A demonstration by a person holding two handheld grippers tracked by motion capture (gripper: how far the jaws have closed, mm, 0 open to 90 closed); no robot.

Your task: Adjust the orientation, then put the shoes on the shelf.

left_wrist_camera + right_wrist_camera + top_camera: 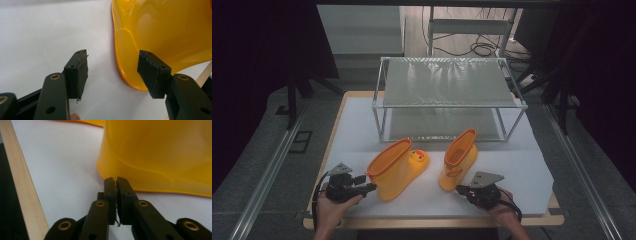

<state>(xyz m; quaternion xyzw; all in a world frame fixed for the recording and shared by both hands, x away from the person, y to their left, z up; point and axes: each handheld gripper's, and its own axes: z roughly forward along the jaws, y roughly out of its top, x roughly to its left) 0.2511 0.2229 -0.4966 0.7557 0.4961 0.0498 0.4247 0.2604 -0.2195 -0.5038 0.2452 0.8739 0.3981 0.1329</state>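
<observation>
High view: two yellow rubber boots with orange rims on the white-topped table (362, 125), in front of a metal-framed wire shelf rack (447, 82); left boot (394, 167) tilted, duck face on the toe, right boot (458, 159) upright. Left hand-held gripper (371, 187) just beside the left boot's heel, right hand-held gripper (460, 189) near the right boot's base. Left gripper view: jaws wide apart, nothing between the pads, boot sole edge just beyond. Right gripper view: jaws nearly together, a thin slit left, empty, tips close to the boot's base.
</observation>
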